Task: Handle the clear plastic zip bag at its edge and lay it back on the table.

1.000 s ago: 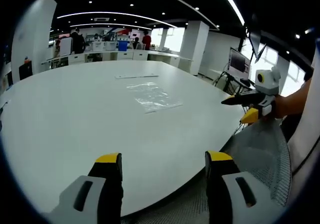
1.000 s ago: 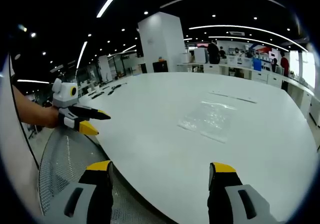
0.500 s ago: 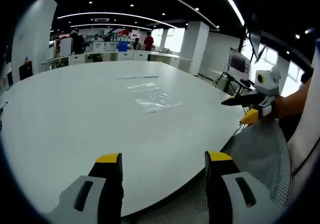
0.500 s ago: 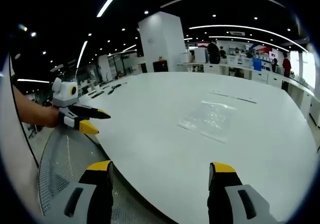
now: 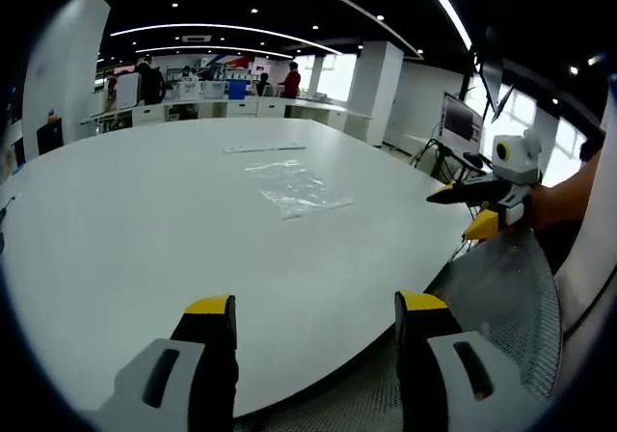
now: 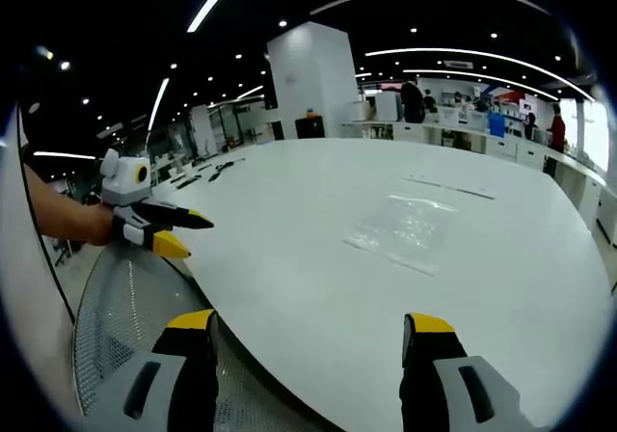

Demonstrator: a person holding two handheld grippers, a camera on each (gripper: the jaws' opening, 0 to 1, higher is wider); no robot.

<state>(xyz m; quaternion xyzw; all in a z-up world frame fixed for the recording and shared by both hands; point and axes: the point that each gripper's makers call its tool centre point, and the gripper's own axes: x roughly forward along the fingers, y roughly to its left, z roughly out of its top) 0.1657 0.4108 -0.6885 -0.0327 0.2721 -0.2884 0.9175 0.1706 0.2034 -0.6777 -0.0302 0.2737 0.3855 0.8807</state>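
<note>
The clear plastic zip bag (image 5: 295, 187) (image 6: 405, 229) lies flat on the white round surface (image 5: 145, 220) (image 6: 318, 268), well out from its near edge, with a thin clear strip (image 5: 264, 148) lying farther back on the same top. Both tools hover off the surface's edge, well apart from the bag. The left tool (image 5: 316, 307) (image 6: 185, 234) has its jaws spread wide, nothing between them. The right tool (image 6: 308, 322) (image 5: 461, 210) likewise stands open and empty. A perforated metal chair seat (image 5: 501, 297) sits below.
</note>
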